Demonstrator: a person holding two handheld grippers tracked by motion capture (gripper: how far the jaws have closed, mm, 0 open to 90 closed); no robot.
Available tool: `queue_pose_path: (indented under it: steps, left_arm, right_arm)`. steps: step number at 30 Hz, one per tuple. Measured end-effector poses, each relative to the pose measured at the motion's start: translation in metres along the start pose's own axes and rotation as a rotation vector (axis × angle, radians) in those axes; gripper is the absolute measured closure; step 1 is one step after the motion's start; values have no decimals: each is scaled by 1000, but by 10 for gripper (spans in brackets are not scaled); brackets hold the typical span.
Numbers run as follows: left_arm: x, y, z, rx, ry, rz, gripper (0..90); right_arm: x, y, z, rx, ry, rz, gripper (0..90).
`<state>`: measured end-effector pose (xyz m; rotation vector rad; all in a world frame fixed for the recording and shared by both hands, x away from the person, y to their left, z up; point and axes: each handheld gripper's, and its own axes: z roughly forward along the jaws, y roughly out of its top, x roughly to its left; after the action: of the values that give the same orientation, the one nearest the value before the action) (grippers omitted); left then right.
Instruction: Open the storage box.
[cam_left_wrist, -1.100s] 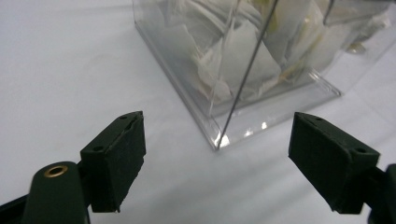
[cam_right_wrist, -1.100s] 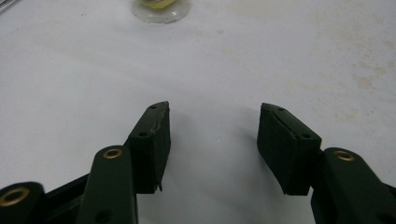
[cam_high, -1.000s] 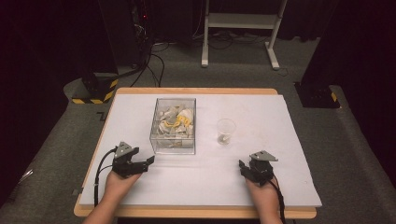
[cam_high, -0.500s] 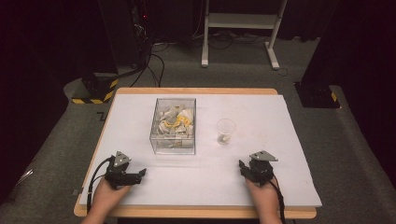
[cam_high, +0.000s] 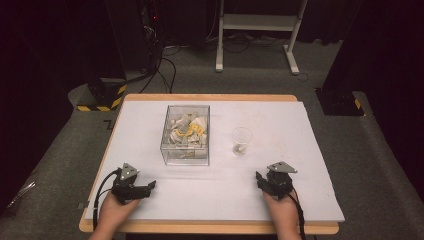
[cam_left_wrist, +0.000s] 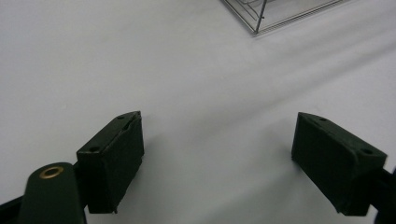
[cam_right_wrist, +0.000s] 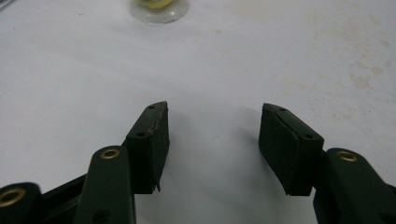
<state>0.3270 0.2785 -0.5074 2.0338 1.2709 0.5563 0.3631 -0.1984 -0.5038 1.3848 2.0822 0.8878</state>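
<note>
**White desk, both tools idle before the reach**

White-covered desk (cam_high: 300, 200) bearing a clear box (cam_high: 185, 156) of pale and yellow pieces (cam_high: 187, 131) at centre, with a small clear cup (cam_high: 241, 140) just to its right. Near the front edge, well apart from both: left hand-held gripper (cam_high: 150, 186), spread wide and empty, with jaws just eased a touch closer; right hand-held gripper (cam_high: 261, 178), partly spread, empty. Judged a waiting pose, no picking begun. Next, probably: lifting one gripper over the box rim, then lowering open jaws onto a single piece.

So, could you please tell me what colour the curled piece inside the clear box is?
Yellow: the curled piece in the clear box shows best in the high view.
</note>
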Motion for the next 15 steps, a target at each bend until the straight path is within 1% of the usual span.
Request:
queue_pose_path:
  steps: [9, 13, 15]
  left_arm:
    - [0, 0, 0, 1, 0, -2, 174]
    - [0, -1, -1, 0, 2, 5, 181]
    - [0, -2, -2, -3, -1, 1, 183]
  right_arm:
    - [1, 0, 0, -3, -4, -1, 432]
    - [-1, 0, 0, 2, 6, 6, 431]
    - [-1, 0, 0, 2, 7, 7, 431]
